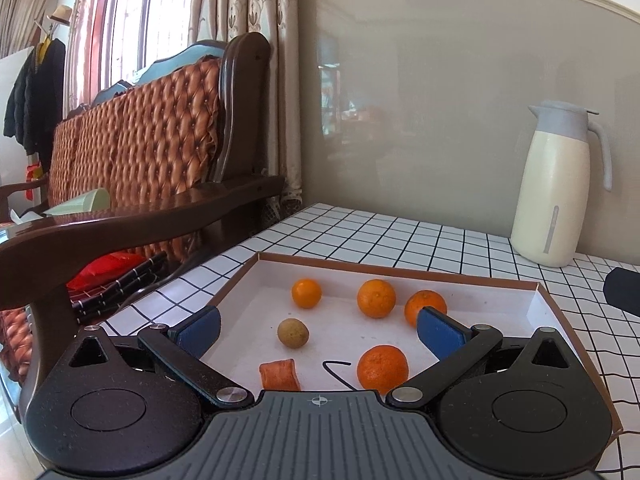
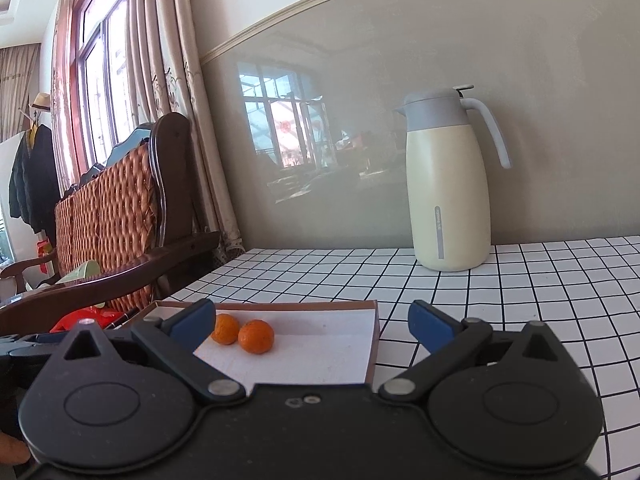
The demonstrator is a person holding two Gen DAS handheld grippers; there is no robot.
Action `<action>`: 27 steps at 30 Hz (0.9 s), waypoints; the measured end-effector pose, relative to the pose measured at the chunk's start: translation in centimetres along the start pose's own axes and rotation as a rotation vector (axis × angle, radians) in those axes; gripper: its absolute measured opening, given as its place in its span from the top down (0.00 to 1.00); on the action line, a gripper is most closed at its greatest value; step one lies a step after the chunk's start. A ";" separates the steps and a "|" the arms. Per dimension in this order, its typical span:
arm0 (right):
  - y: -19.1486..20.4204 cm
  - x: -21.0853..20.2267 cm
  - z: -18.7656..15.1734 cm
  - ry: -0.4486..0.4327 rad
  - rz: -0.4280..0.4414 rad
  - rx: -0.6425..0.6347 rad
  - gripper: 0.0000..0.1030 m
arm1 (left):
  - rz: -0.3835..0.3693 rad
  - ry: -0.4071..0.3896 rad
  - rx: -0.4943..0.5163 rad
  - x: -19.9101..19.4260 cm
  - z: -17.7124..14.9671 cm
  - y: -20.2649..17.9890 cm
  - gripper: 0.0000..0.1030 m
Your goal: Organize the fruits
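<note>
Fruits are lying in a shallow white tray (image 1: 536, 300) with brown rim, on the checked tablecloth (image 1: 440, 240): four oranges (image 1: 376, 298), one small brownish round fruit (image 1: 293, 332), maybe a longan, and an orange-red chunk (image 1: 279, 375) beside a thin dark hook (image 1: 336, 368). The left gripper (image 1: 320, 328) is hovering over the near side of the tray, its jaws spread and holding nothing. The right gripper (image 2: 312, 322) is also standing spread and empty, at the tray's right corner. A cream thermos jug (image 2: 448, 184) is standing near the wall.

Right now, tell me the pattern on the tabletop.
The tabletop is white with a black grid of thin lines, seen best in the right wrist view.
</note>
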State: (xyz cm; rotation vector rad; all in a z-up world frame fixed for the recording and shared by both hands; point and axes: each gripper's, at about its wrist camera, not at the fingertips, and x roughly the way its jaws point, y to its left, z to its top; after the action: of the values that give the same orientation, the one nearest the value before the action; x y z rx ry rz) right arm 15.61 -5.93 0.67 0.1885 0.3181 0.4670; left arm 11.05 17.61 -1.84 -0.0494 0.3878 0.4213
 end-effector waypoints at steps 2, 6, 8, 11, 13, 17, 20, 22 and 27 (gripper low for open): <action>0.1 0.0 0.0 0.007 -0.002 -0.006 0.06 | -0.002 0.002 0.010 -0.2 0.0 -0.4 0.00; 0.0 -0.1 0.0 0.022 -0.008 -0.014 0.06 | -0.010 0.010 0.029 -0.5 0.0 -1.1 0.00; 0.0 -0.2 0.1 0.025 -0.018 -0.019 0.06 | -0.011 0.009 0.029 -0.9 0.0 -1.4 0.00; 0.1 -0.4 0.2 0.024 -0.035 -0.037 0.06 | -0.009 0.002 0.020 -1.7 0.0 -1.4 0.00; 0.2 -0.8 0.3 0.027 -0.043 -0.052 0.06 | -0.001 -0.008 0.032 -2.5 0.0 -1.4 0.00; 0.0 -1.9 0.3 0.051 -0.025 -0.063 0.06 | 0.021 -0.018 0.055 -4.7 0.1 -1.1 0.00; 0.0 -3.1 0.2 0.079 -0.011 -0.071 0.06 | 0.032 -0.029 0.062 -7.1 0.3 -0.8 0.00; 0.2 -4.1 0.1 0.096 -0.008 -0.087 0.06 | 0.038 -0.026 0.066 -8.7 0.3 -0.8 0.00; 0.4 -7.0 -0.5 0.118 0.005 -0.064 0.06 | 0.006 -0.030 0.077 -12.3 0.1 -0.8 0.00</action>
State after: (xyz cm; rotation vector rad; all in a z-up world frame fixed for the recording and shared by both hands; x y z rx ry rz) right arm 9.35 -8.83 2.14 0.0993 0.4175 0.4931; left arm 1.02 12.11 2.84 0.0331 0.3748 0.4119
